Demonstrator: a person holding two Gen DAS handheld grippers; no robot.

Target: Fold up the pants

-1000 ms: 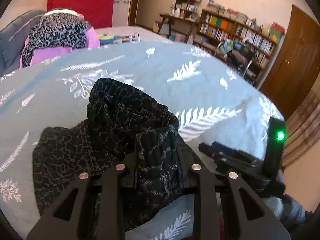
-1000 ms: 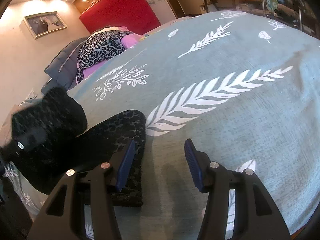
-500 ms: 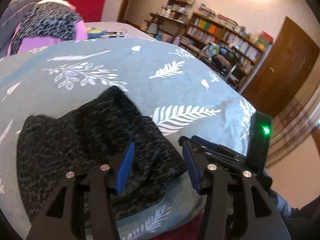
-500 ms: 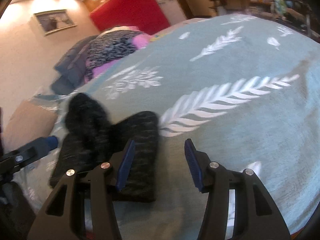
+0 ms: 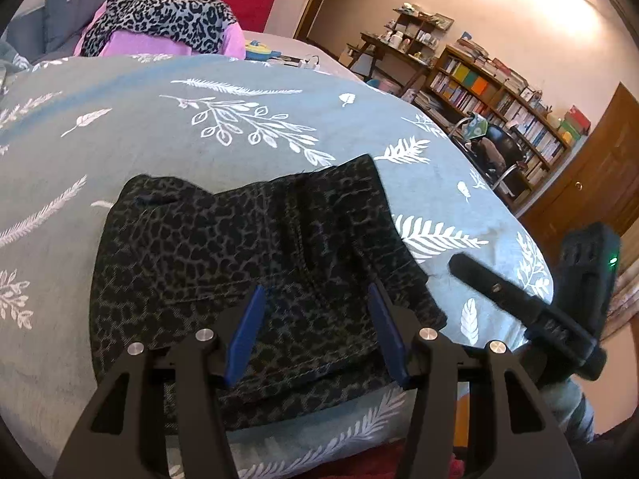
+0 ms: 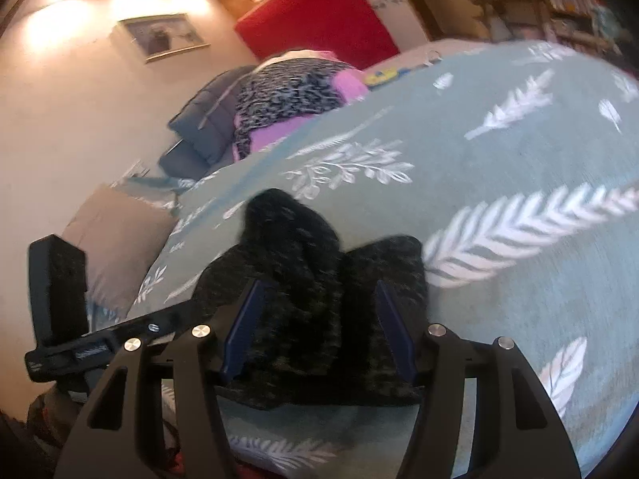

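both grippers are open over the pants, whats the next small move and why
Probably bring the left gripper down to flatten the raised ridge running through the pants: the folded bundle lies on the bedspread uneven, and the right gripper holds nothing.

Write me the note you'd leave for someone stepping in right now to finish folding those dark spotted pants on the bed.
Left tongs: open, empty, over the near edge of the dark leopard-print pants.
Right tongs: open, empty, also over the pants, seen blurred.
Pants: a compact folded bundle near the front edge of the grey-green leaf-print bedspread.
Done: the pants are folded over on themselves and set down.
Left: one fold humps up in the right view; probably flatten it and square the edges.
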